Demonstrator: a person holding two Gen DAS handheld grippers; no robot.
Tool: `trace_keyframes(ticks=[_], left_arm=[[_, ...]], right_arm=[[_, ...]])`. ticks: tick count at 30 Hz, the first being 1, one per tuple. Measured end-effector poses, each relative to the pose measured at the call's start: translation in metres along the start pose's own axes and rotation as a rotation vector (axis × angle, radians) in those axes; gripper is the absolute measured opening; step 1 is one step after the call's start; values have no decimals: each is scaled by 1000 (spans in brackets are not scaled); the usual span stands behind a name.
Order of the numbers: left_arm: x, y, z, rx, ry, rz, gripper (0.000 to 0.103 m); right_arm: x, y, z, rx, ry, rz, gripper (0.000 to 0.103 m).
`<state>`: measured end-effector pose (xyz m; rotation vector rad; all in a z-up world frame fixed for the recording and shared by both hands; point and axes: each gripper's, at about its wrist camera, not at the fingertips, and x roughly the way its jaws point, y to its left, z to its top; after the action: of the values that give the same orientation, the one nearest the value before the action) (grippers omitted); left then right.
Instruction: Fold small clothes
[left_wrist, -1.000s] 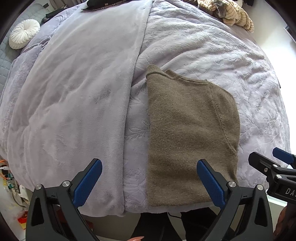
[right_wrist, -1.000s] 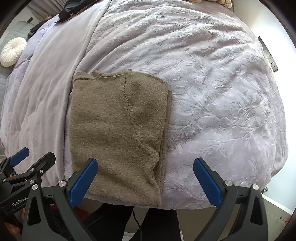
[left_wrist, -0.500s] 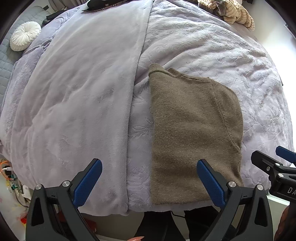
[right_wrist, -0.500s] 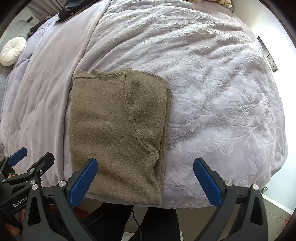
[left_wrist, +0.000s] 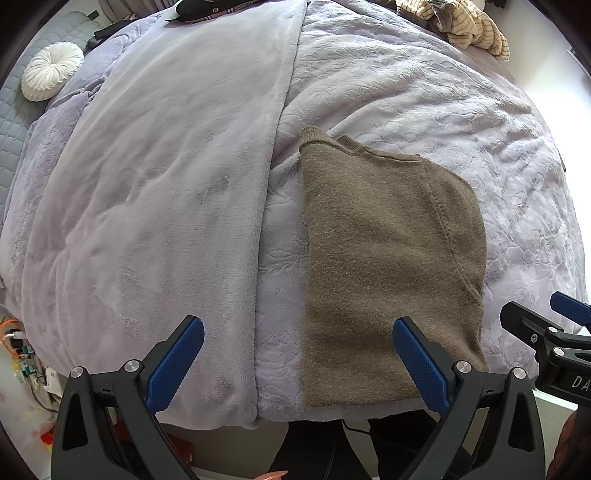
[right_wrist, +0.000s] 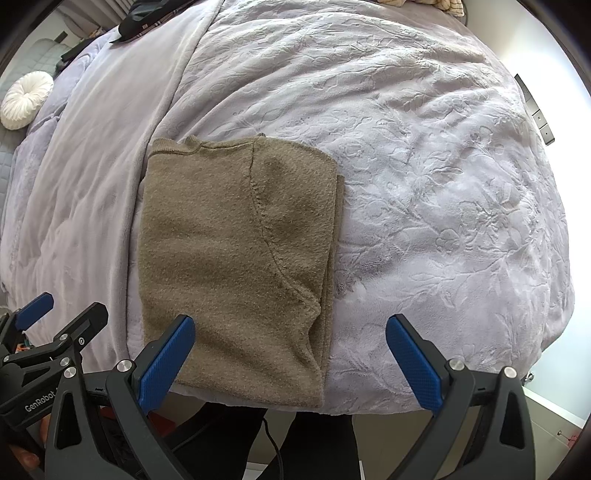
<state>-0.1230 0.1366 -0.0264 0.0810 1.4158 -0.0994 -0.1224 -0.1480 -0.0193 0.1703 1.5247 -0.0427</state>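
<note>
- A bed (left_wrist: 424, 92) fills both views, covered with a pale lilac blanket embossed with a flower pattern; a smoother plush lilac throw (left_wrist: 166, 184) lies over its left part, its long edge running toward the foot of the bed.
- The task's garment, an olive-brown knitted sweater (left_wrist: 376, 251), lies flat on the embossed blanket near the bed's near edge, just beside the throw's edge. It is folded lengthwise into a tall narrow shape, ribbed neckline at the far end, a curved sleeve seam showing on top.
- In the right wrist view the sweater (right_wrist: 229, 251) shows a thin layer of fabric peeking out along its right side, and its hem reaches the bed's edge.
- The left claw (left_wrist: 295, 354) hangs above the near edge with its blue-padded jaws spread wide, holding nothing; its right pad overlaps the sweater's lower corner in the view, whether it touches I cannot tell.
- The right claw (right_wrist: 288, 354) is likewise spread wide and empty, its left pad over the sweater's hem.
- A round white cushion (left_wrist: 51, 75) sits at the far left, and a heap of striped beige clothes (left_wrist: 461, 26) lies at the far end of the bed.
- Dark trouser legs (right_wrist: 258, 443) of the person show below the bed's edge.
</note>
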Motion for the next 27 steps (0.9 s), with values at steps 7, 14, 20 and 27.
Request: trace_keyframes(ticks=[7,14,20,27], left_arm=[[-2,1,-2,1,0,6,102],[-2,0,-2,-1,0,7,102],[-2,-2,-5,1,1,12,102],[-2,-2,-5,4,-5,10,102]], right_arm=[[0,0,-2,3,-1,0,103],[1,0,-2,1,-1,-1,103],[1,0,-2,0,-2,0,103],[0,0,-3,0,-1,0,103]])
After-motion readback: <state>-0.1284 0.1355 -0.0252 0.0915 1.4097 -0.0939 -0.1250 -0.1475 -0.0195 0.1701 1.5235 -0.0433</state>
